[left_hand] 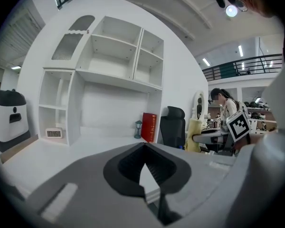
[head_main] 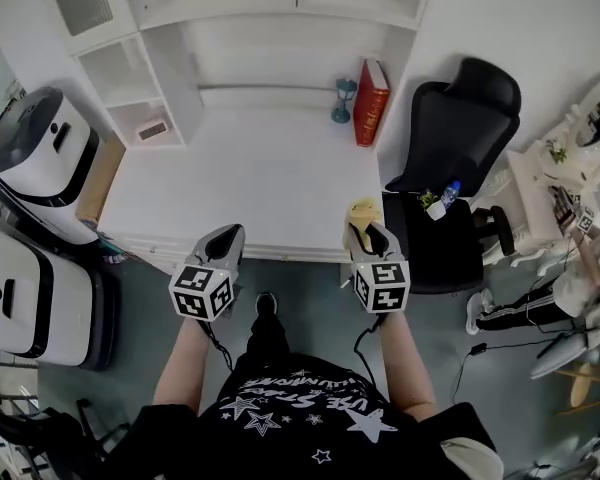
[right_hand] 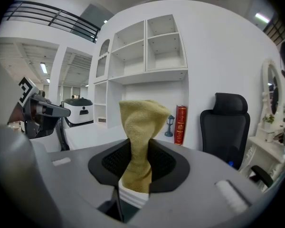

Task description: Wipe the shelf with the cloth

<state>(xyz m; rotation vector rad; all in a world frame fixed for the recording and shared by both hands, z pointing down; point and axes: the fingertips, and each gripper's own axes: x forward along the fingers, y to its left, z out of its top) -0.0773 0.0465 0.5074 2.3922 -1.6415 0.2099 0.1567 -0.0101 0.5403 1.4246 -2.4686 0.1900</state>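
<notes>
A yellow cloth point(head_main: 361, 211) point(right_hand: 141, 122) sticks up from my right gripper point(head_main: 366, 232) point(right_hand: 138, 148), which is shut on it just before the front edge of the white desk point(head_main: 250, 183). My left gripper point(head_main: 225, 242) point(left_hand: 143, 147) is level with it to the left, jaws shut with nothing between them. The white shelf unit point(head_main: 280, 13) point(left_hand: 115, 56) point(right_hand: 147, 49) rises at the back of the desk, beyond both grippers. In the left gripper view the cloth point(left_hand: 195, 134) shows at the right.
A red book point(head_main: 371, 101) and a small teal hourglass point(head_main: 344, 99) stand at the desk's back right. A small clock point(head_main: 152, 129) sits in a left cubby. A black office chair point(head_main: 450, 138) is right of the desk, white machines point(head_main: 40, 163) left.
</notes>
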